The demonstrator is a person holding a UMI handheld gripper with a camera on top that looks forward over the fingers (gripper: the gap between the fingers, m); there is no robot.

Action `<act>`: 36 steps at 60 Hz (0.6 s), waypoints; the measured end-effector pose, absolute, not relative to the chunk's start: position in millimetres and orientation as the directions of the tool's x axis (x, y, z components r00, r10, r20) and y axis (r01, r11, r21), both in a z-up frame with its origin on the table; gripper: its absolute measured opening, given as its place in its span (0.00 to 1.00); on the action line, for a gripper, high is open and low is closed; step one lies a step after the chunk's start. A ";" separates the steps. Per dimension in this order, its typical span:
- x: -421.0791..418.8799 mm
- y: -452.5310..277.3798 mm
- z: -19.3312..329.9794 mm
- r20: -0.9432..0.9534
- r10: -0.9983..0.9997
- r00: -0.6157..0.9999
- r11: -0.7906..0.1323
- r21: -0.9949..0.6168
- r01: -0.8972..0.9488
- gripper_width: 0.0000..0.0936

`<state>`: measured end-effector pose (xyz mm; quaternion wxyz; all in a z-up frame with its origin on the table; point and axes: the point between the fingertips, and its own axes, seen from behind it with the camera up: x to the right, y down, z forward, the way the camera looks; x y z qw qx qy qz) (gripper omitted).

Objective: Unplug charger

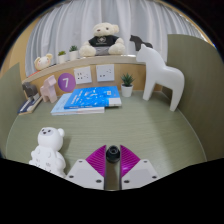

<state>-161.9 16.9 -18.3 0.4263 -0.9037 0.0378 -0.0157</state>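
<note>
Pinching a small dark charger (113,153), the jaws of the gripper (113,160) press on its sides.

white horse figure (160,72) beside small potted plant (127,84) — teddy bear (103,40) on shelf, blue book (88,99) below

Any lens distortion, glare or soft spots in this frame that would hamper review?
Gripper view: strong fisheye bends the shelf and table edges; lighting is even and diffuse from the curtained window, no harsh glare; the white horse casts only a soft shadow; fingers sit close, slightly soft, gripping a small dark object.
</note>
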 end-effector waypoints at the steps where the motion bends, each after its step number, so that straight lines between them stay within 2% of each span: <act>1: -161.5 17.4 -19.4 -0.005 -0.085 0.996 -0.634 -0.771 -0.058 0.19; 7: -155.8 15.6 -25.5 0.026 -0.108 0.994 -0.658 -0.751 -0.052 0.30; 13: -154.6 11.3 -7.5 0.094 -0.086 0.992 -0.664 -0.747 0.013 0.55; 19: -162.9 9.3 40.6 0.103 -0.085 0.991 -0.604 -0.796 0.031 0.85; 21: -165.8 6.4 58.1 0.114 -0.089 0.989 -0.585 -0.810 0.041 0.92; 29: -188.1 -18.3 124.9 0.125 -0.108 0.986 -0.526 -0.849 0.050 0.93; 36: -219.2 -50.4 157.2 0.088 -0.111 0.990 -0.485 -0.874 0.023 0.93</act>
